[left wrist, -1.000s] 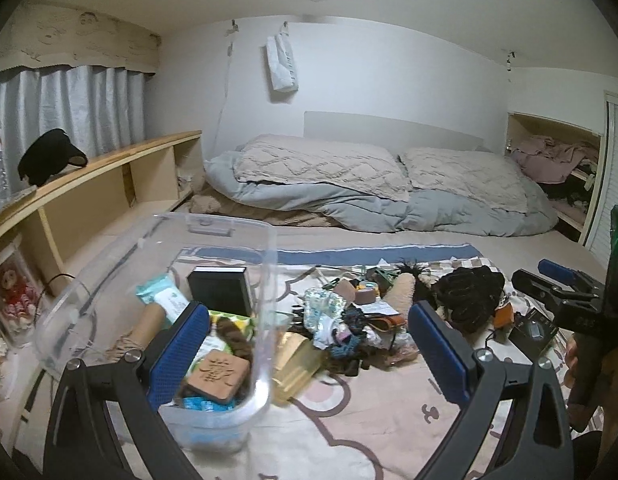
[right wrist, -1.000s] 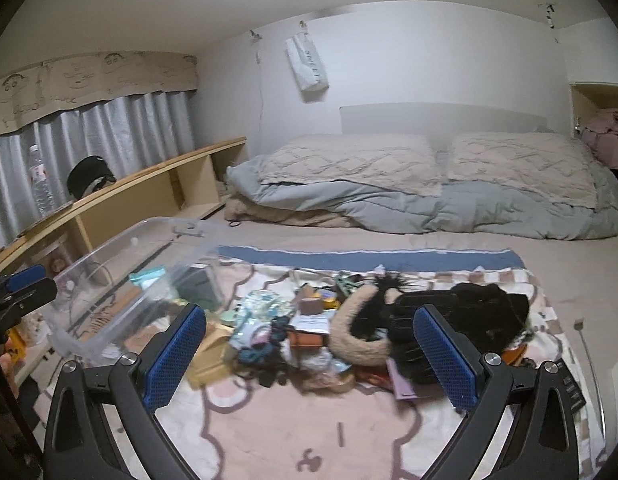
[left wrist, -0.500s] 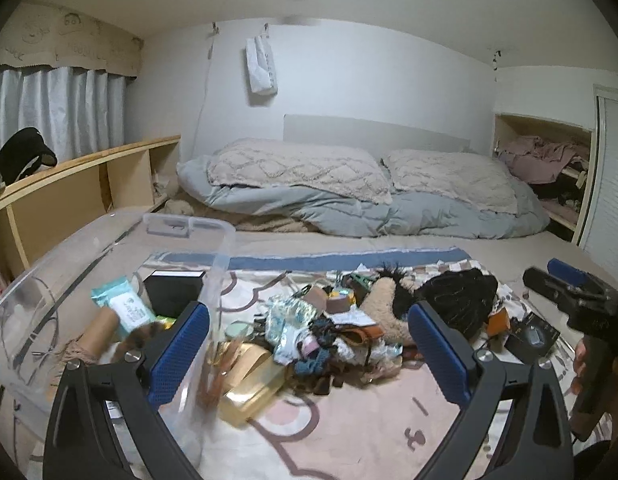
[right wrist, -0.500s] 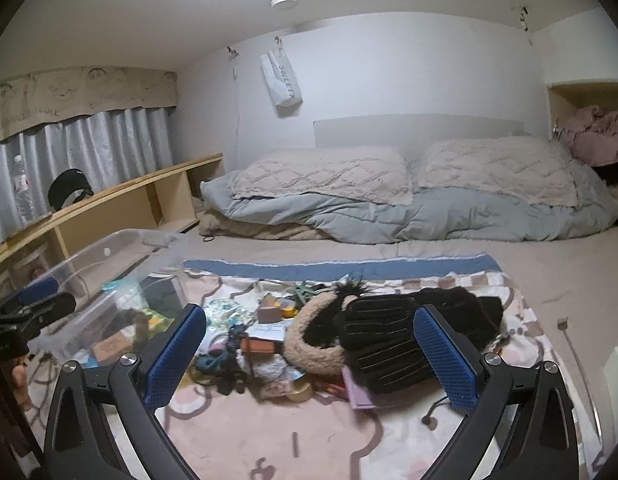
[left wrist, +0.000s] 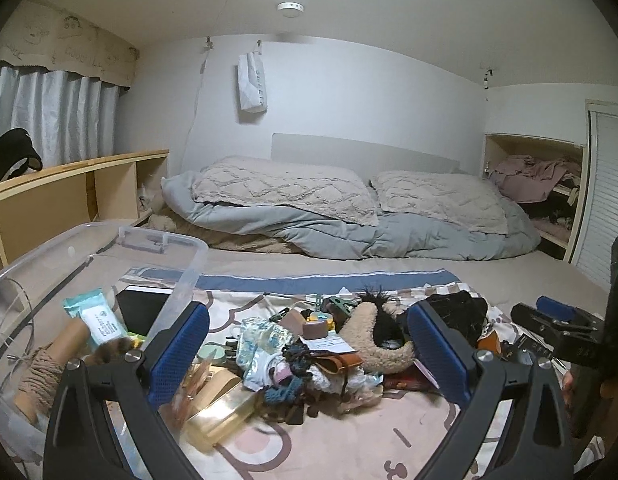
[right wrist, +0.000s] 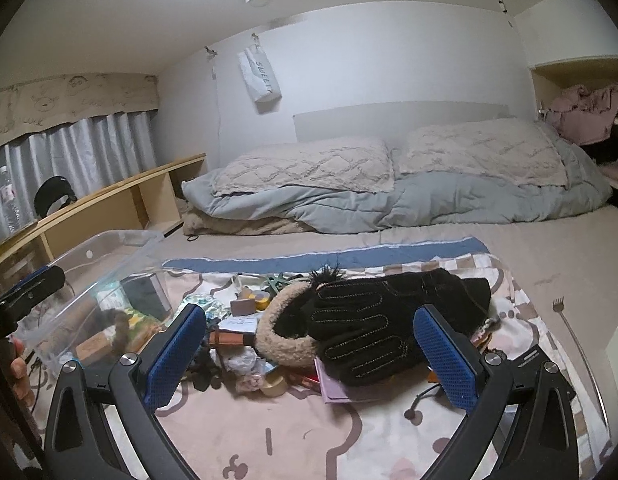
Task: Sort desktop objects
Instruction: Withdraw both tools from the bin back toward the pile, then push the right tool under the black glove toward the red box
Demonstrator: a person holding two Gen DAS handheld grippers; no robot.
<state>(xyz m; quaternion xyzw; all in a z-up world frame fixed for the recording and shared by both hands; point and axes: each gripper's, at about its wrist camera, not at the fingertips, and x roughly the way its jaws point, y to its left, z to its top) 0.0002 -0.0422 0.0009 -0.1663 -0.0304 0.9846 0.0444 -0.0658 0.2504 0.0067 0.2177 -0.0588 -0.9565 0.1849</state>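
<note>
Above the heaped clutter (left wrist: 309, 352), left gripper (left wrist: 309, 354) and right gripper (right wrist: 309, 356) hover spread and empty, likely choosing items for the clear bin (left wrist: 165, 240).

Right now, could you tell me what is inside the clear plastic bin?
Inside the clear plastic bin: a wet-wipes pack, a black box and a twine-wrapped roll. Anything beneath them is covered.

2 pillows (left wrist: 285, 190), 1 clear bin (left wrist: 165, 240), 1 black glove (right wrist: 373, 320), 1 wipes pack (left wrist: 95, 314), 1 water bottle (right wrist: 9, 200).
</note>
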